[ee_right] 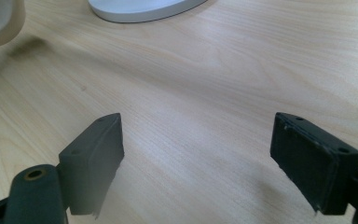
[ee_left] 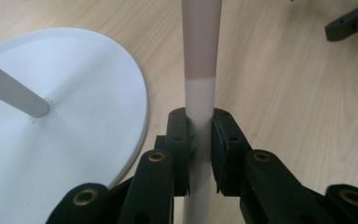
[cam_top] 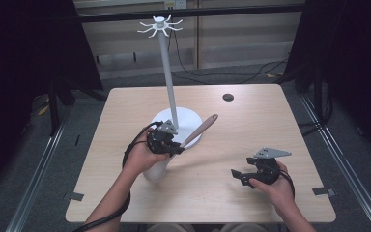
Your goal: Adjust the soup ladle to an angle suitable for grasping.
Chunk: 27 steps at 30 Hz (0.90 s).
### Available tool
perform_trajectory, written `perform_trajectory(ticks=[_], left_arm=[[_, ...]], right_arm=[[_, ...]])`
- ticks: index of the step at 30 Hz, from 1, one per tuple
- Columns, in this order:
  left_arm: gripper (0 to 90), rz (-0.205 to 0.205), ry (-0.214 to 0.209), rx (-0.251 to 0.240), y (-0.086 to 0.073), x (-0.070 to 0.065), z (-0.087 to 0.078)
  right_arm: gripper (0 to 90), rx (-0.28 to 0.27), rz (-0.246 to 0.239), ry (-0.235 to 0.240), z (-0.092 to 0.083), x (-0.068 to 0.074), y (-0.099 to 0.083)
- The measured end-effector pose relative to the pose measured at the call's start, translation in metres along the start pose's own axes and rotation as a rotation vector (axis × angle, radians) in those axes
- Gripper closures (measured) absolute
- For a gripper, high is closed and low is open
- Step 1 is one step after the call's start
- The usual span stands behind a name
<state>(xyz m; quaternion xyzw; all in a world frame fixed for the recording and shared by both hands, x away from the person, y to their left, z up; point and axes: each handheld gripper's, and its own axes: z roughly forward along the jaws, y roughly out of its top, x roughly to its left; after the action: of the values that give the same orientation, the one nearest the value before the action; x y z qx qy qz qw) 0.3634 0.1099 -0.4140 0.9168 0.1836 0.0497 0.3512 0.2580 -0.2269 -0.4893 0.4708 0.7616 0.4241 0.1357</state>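
Left hand-held gripper (ee_left: 200, 154) clamped on smooth two-tone spatula (ee_left: 200, 56), round white stand base (ee_left: 98, 93) just left of it, right hand-held gripper (ee_right: 198, 163) wide over pale wood-grain surface (ee_right: 223, 60)

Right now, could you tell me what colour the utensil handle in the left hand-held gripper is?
Two-tone: the utensil handle is white below, dusty pink above, clearest in the left gripper view.

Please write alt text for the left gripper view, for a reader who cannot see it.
The left claw is shut on a utensil handle, white below and pinkish above. Beside it, the stand's white round base sits on the wooden table.
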Motion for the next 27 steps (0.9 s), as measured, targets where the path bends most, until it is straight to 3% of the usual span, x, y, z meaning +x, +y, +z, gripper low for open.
perform_trajectory(ticks=[15,23,27], left_arm=[[78.8,-0.056,0.048,-0.210,0.003,0.003,-0.029],[78.8,-0.083,0.111,-0.323,0.005,0.004,-0.044],[78.8,-0.099,0.132,-0.355,0.005,0.006,-0.051]], right_arm=[[16.5,-0.001,-0.002,0.002,0.002,0.002,0.000],[16.3,-0.004,-0.006,0.005,0.003,0.003,0.001],[16.2,-0.006,-0.008,0.007,0.003,0.003,0.001]])
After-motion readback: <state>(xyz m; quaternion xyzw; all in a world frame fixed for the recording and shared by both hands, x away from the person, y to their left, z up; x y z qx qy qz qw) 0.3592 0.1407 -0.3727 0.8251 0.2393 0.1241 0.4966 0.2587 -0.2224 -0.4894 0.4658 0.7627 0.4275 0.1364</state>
